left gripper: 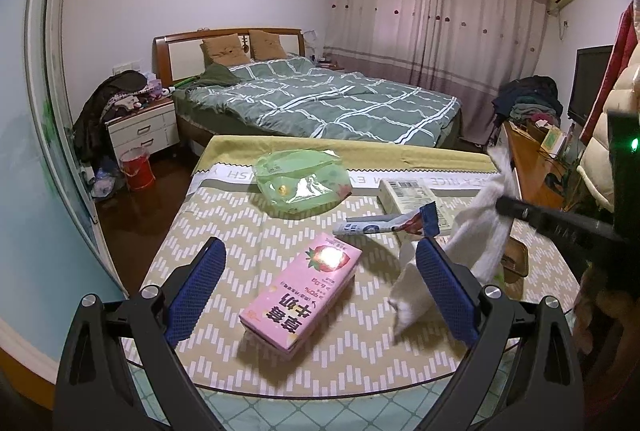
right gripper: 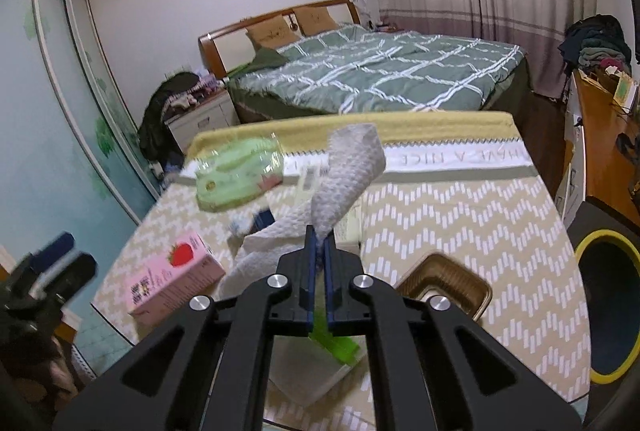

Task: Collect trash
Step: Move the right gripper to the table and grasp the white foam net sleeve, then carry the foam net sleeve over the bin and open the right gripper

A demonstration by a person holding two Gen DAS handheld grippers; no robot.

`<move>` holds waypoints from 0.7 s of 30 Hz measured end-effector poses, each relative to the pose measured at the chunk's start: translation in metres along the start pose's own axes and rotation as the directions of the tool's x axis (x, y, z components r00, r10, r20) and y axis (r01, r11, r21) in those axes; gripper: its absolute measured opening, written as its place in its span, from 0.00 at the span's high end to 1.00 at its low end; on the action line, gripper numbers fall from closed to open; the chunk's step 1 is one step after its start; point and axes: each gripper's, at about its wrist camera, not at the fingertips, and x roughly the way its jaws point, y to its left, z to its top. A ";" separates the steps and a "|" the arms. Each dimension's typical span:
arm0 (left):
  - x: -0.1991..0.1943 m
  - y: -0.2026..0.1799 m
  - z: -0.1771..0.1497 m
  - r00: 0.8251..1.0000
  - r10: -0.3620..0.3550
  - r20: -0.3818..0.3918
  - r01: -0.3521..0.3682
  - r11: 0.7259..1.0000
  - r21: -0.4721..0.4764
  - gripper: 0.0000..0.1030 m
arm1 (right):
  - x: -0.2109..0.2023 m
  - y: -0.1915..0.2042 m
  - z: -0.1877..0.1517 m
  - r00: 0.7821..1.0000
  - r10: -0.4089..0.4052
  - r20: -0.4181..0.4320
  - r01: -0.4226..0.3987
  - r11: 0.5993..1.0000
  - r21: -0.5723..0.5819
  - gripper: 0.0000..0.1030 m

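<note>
The desk [left gripper: 248, 231] under its beige chevron-patterned cloth fills my view. On it, at six o'clock between my wide-parted, empty left jaws (blue pads either side), lies the pink strawberry-milk carton [left gripper: 302, 293]. At three o'clock my right gripper [right gripper: 319, 251] has its jaws pinched on a crumpled white paper towel [right gripper: 344, 171], lifted off the cloth.

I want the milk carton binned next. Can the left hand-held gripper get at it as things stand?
Probably yes. The left hand-held gripper is open, and the pink milk carton lies flat between its fingers with nothing on top; only a paper towel lies alongside.
</note>
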 end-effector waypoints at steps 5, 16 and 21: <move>-0.003 -0.004 0.000 1.000 -0.008 0.002 0.008 1.000 0.010 0.08 | -0.023 0.001 0.017 0.997 0.005 0.072 -0.005 1.000 -0.004 0.97; -0.002 -0.021 -0.003 0.999 -0.043 -0.015 0.044 0.998 0.040 0.08 | -0.086 -0.063 0.024 0.963 -0.169 0.210 0.145 0.982 0.121 0.97; -0.001 -0.037 -0.002 0.998 -0.067 -0.022 0.068 0.996 0.061 0.08 | -0.107 -0.112 0.015 0.931 -0.291 0.222 0.248 0.947 0.204 0.96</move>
